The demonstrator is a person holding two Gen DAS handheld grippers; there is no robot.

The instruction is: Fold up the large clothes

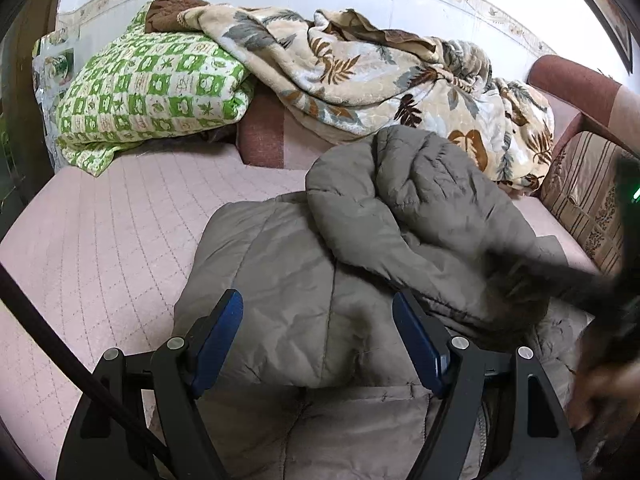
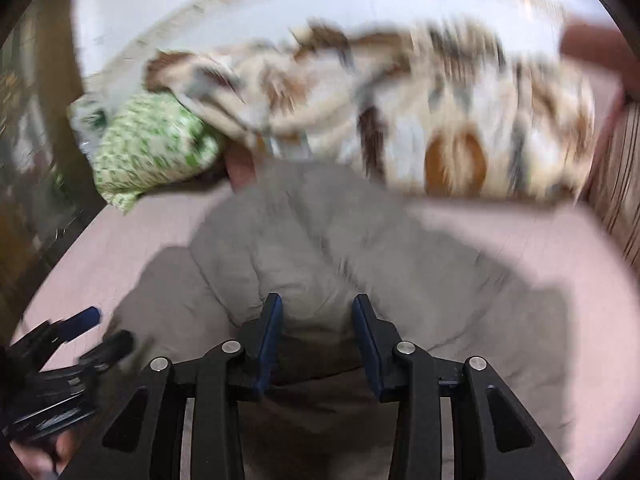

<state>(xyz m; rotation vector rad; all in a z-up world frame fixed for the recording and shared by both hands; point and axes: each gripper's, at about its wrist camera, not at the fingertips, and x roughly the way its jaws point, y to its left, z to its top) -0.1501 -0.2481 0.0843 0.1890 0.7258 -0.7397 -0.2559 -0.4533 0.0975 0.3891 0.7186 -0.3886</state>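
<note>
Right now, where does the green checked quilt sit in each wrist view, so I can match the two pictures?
Left wrist view: the green checked quilt lies upper left, folded, at the back of the pink sofa seat, sharp.
Right wrist view: the quilt sits left of centre, smaller and motion-blurred.
Shared landmark: the leaf-print blanket overlaps the quilt's upper right edge in both views, behind the grey padded jacket.

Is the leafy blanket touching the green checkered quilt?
Touching. The left wrist view shows the leafy blanket draped over the top edge of the green checkered quilt.
</note>
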